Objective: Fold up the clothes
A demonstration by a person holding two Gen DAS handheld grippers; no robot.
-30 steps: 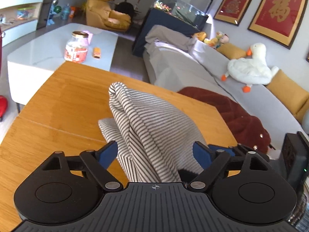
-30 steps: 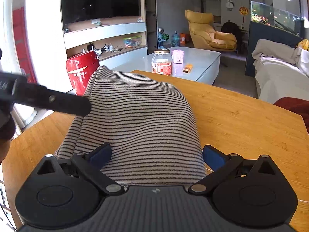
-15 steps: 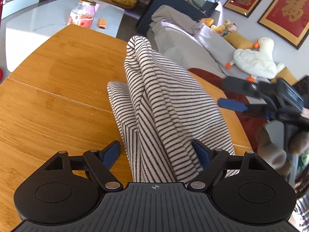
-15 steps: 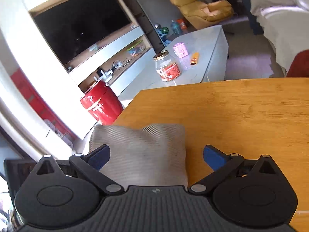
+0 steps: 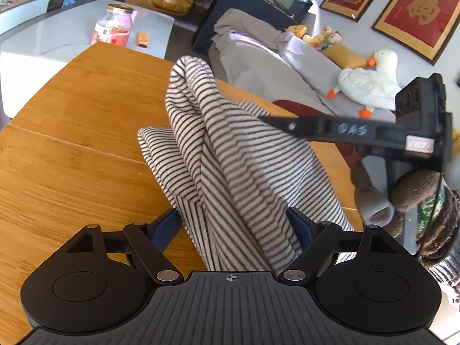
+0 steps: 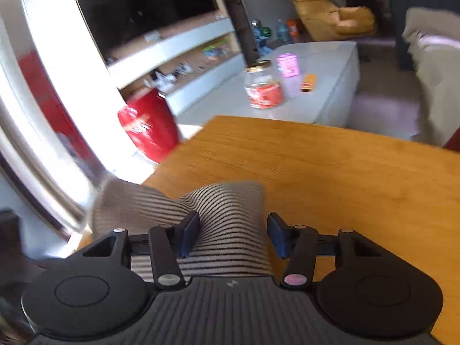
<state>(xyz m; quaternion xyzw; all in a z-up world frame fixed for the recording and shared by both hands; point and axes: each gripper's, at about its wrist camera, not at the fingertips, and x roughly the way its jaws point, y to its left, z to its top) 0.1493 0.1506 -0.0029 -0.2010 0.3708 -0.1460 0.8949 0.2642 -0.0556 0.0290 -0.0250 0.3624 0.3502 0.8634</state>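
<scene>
Left-wrist view. A wooden table [image 5: 72, 155] bears a striped garment [image 5: 230, 155], bunched into an upright ridge near the table's middle, with a flatter fold lying on the wood to the ridge's left. The left gripper [image 5: 233, 227] stands wide at the near end of the garment; the cloth fills the space between its blue pads, the right pad sunk into the folds, though whether they press on it cannot be told. Right of the ridge, the right gripper [image 5: 276, 122] reaches in from the side, its dark finger lying across the garment's upper right slope. Behind the table stand a jar [image 5: 113, 26] and a plush goose [image 5: 371, 82].

Right-wrist view (blurred). The right gripper's jaws are closing, with a hump of the garment [image 6: 224, 224] between the pads [image 6: 189, 234]; the left pad touches the cloth, the right stands just clear of it. The garment lies at the table's near left corner.
</scene>
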